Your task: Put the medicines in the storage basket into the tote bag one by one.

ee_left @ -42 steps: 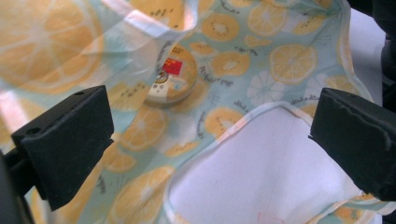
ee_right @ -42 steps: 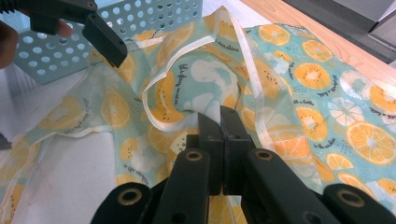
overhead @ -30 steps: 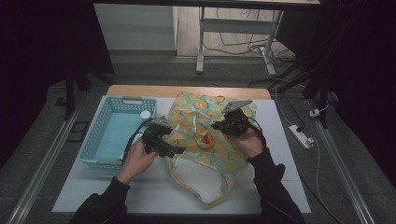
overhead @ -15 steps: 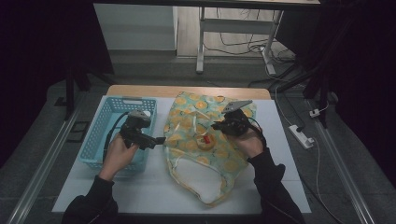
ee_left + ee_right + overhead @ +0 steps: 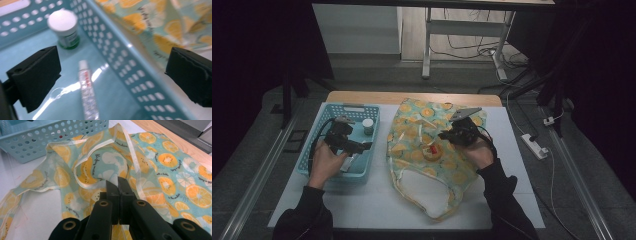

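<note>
A small jar (image 5: 368, 126) with a white lid stands up in the far corner of the basket (image 5: 324, 112). The table (image 5: 377, 200) is white (with a wood edge at the back). A white plug strip (image 5: 535, 146) lies on the floor, right of the table. Wires (image 5: 472, 50) lie on the floor far behind.

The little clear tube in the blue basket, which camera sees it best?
The left gripper view: the small clear plastic tube lies close, between open fingers. The high view shows it as a pale sliver.
</note>
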A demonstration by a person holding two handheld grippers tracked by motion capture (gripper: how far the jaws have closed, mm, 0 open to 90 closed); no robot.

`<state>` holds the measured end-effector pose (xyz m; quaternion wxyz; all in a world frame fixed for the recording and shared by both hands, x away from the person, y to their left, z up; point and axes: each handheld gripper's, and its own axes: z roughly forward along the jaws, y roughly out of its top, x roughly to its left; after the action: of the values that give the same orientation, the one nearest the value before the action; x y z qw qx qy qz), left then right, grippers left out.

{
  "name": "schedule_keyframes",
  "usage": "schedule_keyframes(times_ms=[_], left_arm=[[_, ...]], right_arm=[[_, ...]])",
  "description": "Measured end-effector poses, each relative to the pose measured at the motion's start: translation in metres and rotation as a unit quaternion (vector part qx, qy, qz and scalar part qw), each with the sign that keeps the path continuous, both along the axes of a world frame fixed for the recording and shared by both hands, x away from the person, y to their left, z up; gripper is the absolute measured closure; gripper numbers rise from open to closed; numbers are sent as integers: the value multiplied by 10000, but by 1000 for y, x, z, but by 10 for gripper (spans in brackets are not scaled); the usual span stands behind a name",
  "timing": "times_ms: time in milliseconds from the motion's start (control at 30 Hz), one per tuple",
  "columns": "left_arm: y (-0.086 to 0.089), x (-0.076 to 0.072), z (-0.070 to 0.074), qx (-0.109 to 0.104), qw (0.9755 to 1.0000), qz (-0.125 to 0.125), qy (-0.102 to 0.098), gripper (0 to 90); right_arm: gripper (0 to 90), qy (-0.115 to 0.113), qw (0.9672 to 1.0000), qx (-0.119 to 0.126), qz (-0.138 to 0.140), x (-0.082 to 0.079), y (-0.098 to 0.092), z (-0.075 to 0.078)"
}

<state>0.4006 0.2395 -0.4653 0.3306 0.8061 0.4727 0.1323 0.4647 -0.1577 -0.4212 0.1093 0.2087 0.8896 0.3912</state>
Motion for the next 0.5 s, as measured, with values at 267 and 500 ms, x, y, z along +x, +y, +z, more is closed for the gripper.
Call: schedule_keyframes(times_ms=[267, 500], left_arm=[[10, 7, -16, 392, 9988, 104, 264, 0], [11, 15, -31, 585, 9962, 59, 648, 0]], right_arm=[[894, 10, 10000, -12, 20, 0, 1, -1], [894, 25, 10000, -48, 39, 0, 3, -2]])
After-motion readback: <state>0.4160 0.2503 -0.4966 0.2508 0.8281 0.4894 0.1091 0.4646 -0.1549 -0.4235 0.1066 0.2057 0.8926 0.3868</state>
